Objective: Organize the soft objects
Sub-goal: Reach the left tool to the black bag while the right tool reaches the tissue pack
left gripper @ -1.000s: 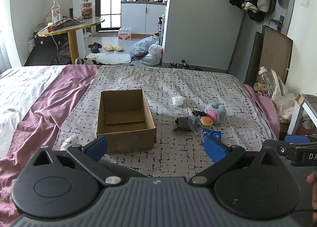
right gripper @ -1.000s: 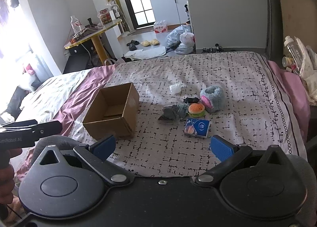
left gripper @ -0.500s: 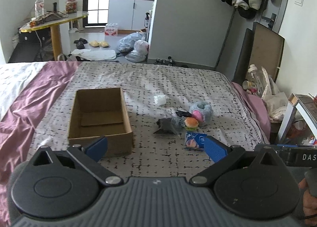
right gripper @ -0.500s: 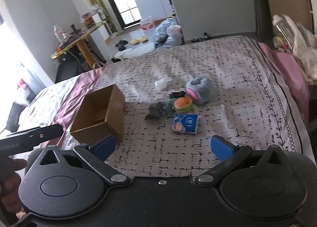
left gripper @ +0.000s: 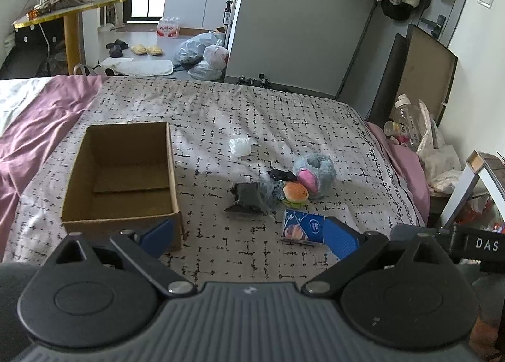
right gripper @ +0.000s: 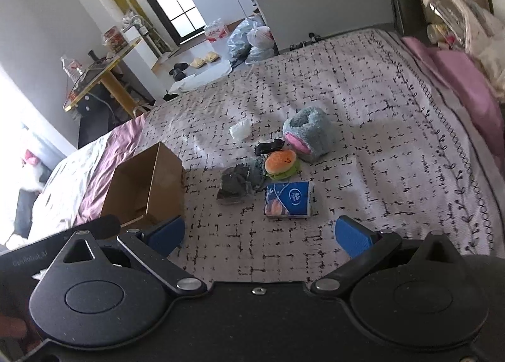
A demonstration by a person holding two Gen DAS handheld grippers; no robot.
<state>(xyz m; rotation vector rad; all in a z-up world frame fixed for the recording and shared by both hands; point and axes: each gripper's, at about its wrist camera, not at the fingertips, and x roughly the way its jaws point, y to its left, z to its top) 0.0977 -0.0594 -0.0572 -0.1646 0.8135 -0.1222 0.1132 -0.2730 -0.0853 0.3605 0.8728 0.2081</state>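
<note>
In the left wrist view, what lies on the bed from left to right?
cardboard box → white crumpled wad → dark grey cloth bundle → burger plush → fuzzy blue slipper. The tissue pack overlaps these, so I leave it out.

Soft items clustered on the patterned bedspread beside an open cardboard box

The cardboard box (left gripper: 121, 172) sits open-topped with only a loose cardboard flap lying flat on its floor. Well apart to its right lies the cluster: a fuzzy blue-grey slipper (left gripper: 314, 174) with pink lining, on its side; a plush hamburger (left gripper: 295, 194) touching the slipper's front; a small black item (left gripper: 281, 175) just behind the burger; a crumpled dark grey cloth (left gripper: 252, 198) touching the burger's left side; and a blue tissue pack (left gripper: 303, 226) lying flat, nearest the camera. A crumpled white piece (left gripper: 240, 146) lies alone, a little farther back than the cluster.
</note>
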